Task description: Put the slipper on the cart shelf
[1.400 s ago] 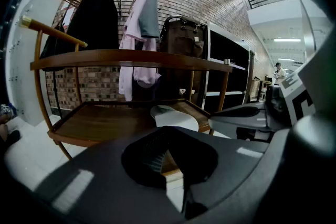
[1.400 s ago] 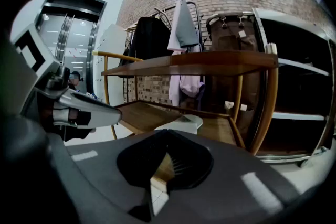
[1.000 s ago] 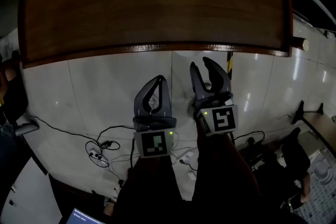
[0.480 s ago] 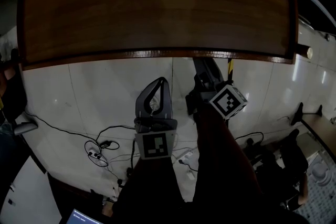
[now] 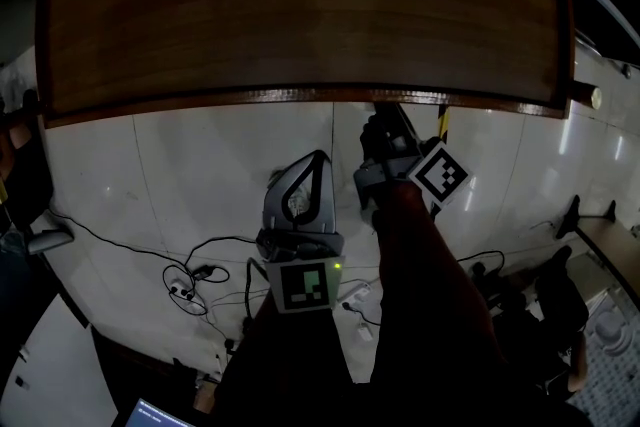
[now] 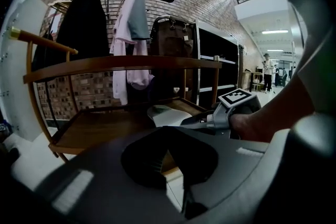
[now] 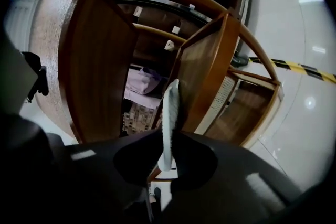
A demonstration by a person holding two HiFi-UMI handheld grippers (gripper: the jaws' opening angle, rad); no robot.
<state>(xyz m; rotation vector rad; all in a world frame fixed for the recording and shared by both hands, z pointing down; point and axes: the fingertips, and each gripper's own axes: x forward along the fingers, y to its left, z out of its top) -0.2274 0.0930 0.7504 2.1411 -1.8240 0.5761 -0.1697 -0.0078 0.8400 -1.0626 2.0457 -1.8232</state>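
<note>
- Clearly, the right gripper (image 7: pixel 167 159) has just been closing its jaws and pinches the pale, soft slipper (image 7: pixel 169 107) by a thin edge.
- That slipper sits edge-on over the brown wooden cart's lower shelf (image 6: pixel 94 131), near its front edge; whether it touches the boards I cannot tell.
- Further back, the left gripper (image 5: pixel 318 158) has its jaws together on nothing.
- Likely risk: so narrow a pinch lets the slipper twist loose, or, released on edge, it topples off the shelf front.
</note>
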